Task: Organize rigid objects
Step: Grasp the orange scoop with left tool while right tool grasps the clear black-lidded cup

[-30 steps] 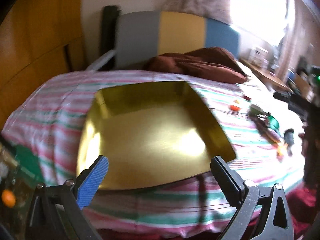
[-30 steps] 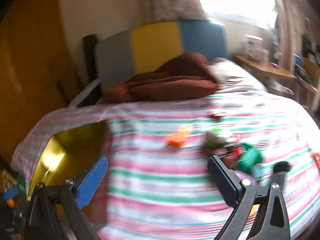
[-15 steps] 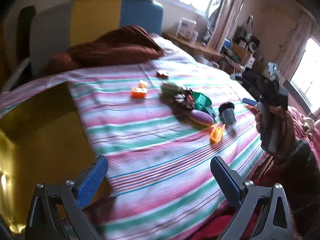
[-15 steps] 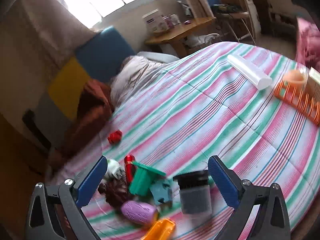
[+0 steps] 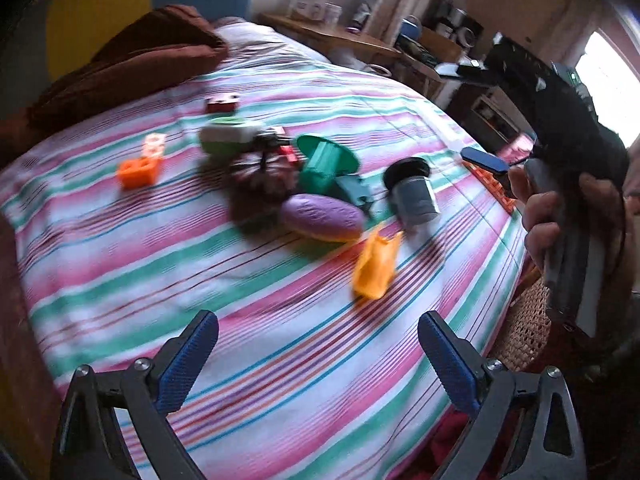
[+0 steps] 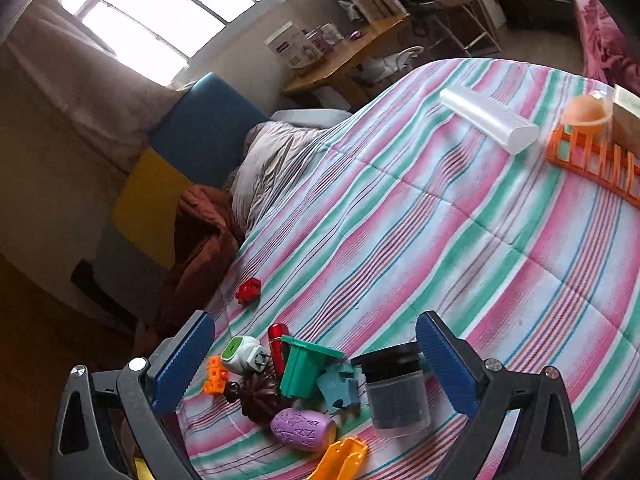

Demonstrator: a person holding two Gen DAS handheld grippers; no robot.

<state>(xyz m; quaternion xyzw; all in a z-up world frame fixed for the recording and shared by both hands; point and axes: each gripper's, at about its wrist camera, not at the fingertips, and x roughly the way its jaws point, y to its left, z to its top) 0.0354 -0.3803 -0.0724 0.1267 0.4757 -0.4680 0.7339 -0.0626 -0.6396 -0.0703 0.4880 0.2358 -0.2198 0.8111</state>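
Both grippers are over the striped bedspread (image 6: 460,216) and nothing is picked. My read: this is the approach to a first grasp on the toy cluster.

Where the stuff is: the cluster sits mid-bed near the front edge. Purple oval piece (image 5: 322,218) lies at the front, touching the dark brown ribbed piece (image 5: 260,188) behind it. Green cup-shaped toy (image 5: 326,164) lies tipped on its side, with a teal puzzle piece (image 6: 338,388) against it. Black-lidded grey jar (image 6: 396,392) is just right of that. Orange scoop-like piece (image 5: 376,264) is nearest the edge, apart from the rest. Orange block (image 5: 138,170) and red block (image 6: 248,291) sit off to the left and behind. White-and-green gadget (image 6: 242,354) is at the back of the pile.

How I'd do it: take an outlier first, the orange scoop or the jar, as both look free of neighbours. Come down straight and straddle one item only. The bedding is soft, so pressing in could tip things together. The jar probably wants a grip across its body, below the lid.

Left gripper (image 5: 320,354): jaws spread wide, holding nothing, touching nothing, bare bedspread between the pads.

Right gripper (image 6: 316,356): also wide open and empty, hanging above the pile. The jar's lid sits right by the right-side pad (image 6: 444,364); I can't tell if they touch. A hand (image 5: 560,216) is wrapped round its handle.
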